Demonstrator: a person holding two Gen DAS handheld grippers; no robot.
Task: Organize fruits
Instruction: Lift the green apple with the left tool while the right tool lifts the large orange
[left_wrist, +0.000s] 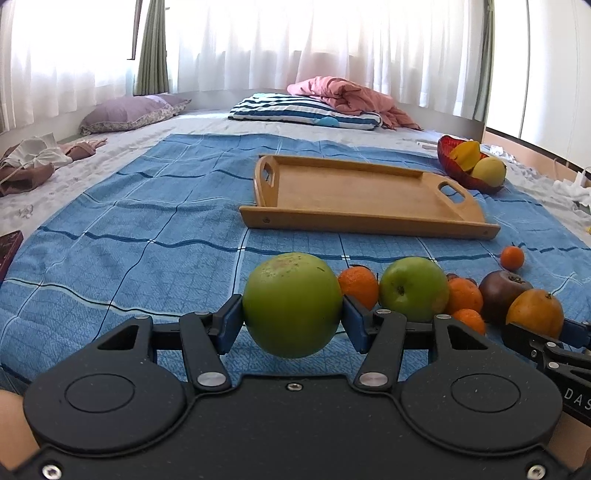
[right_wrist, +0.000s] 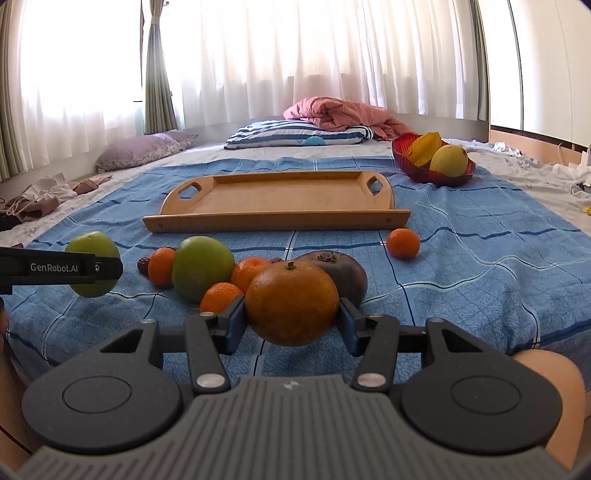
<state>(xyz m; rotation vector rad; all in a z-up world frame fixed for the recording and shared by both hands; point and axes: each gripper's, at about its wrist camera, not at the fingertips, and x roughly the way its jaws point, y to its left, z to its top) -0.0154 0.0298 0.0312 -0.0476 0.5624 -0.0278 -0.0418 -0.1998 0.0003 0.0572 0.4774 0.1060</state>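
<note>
My left gripper (left_wrist: 292, 319) is shut on a green apple (left_wrist: 291, 304), lifted a little above the blue cloth. My right gripper (right_wrist: 291, 320) is shut on a large orange (right_wrist: 291, 307); the orange (left_wrist: 535, 312) also shows at the right edge of the left wrist view. A second green apple (right_wrist: 202, 267), several small tangerines (right_wrist: 403, 242) and a dark purple fruit (right_wrist: 341, 271) lie clustered on the cloth. Beyond them lies an empty wooden tray (right_wrist: 277, 221) with cut-out handles. A red bowl (right_wrist: 406, 151) holding yellow fruit stands behind the tray's right end.
The blue checked cloth (left_wrist: 129, 240) covers a bed. A striped pillow (left_wrist: 303, 110), a pink blanket (left_wrist: 351, 96) and a purple pillow (left_wrist: 129, 112) lie at the far end under white curtains. Clothes (left_wrist: 29, 162) are heaped at the left edge.
</note>
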